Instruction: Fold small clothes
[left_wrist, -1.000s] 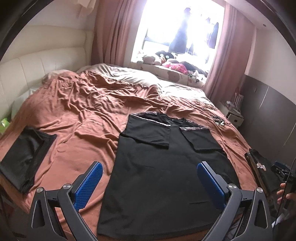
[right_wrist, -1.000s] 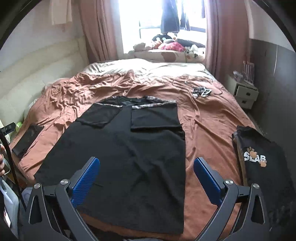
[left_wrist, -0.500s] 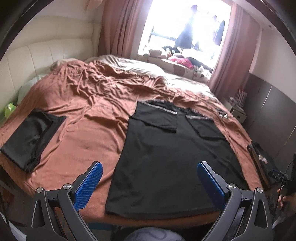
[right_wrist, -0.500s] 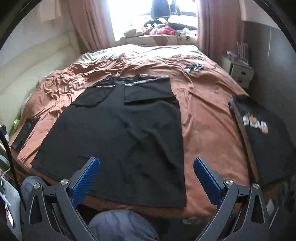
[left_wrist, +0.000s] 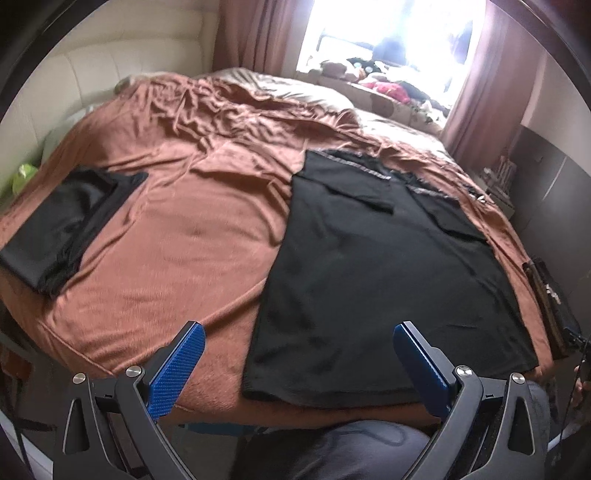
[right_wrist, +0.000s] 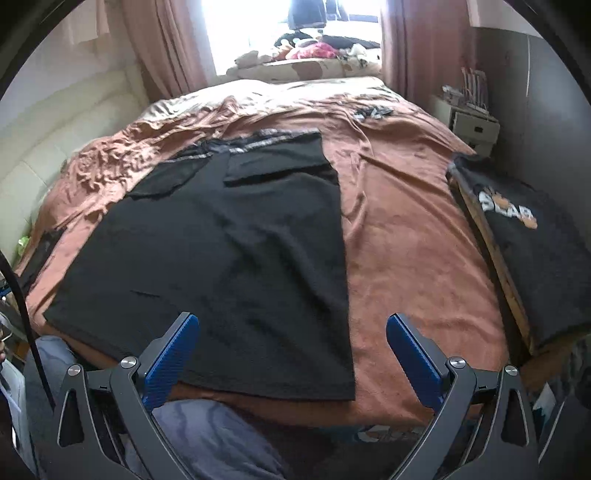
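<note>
Both grippers are spread wide with nothing between the blue pads, held up off the near edge of the bed. The left gripper (left_wrist: 298, 354) sits over the near left corner of the black shirt (left_wrist: 388, 266), the right gripper (right_wrist: 291, 345) over its near right corner, neither touching the cloth.

The shirt lies flat on the brown blanket (left_wrist: 192, 236), sleeves folded in over the chest, hem right along the near edge of the bed, collar pointing toward the window.

Only the left view gives a proper look at the folded black garment (left_wrist: 59, 225) by the bed's left edge; in the right view it's just a dark sliver at the frame side. Only the right view shows the dark printed shirt (right_wrist: 528, 240) at the bed's right edge, with an orange and white print whose lettering I can't read fully. In the left view that one's a thin strip, mostly cut off.

The person's grey trousers (right_wrist: 207, 435) fill the bottom of both views. The window is blown out, and the stuff on the sill is too blurry to name.
</note>
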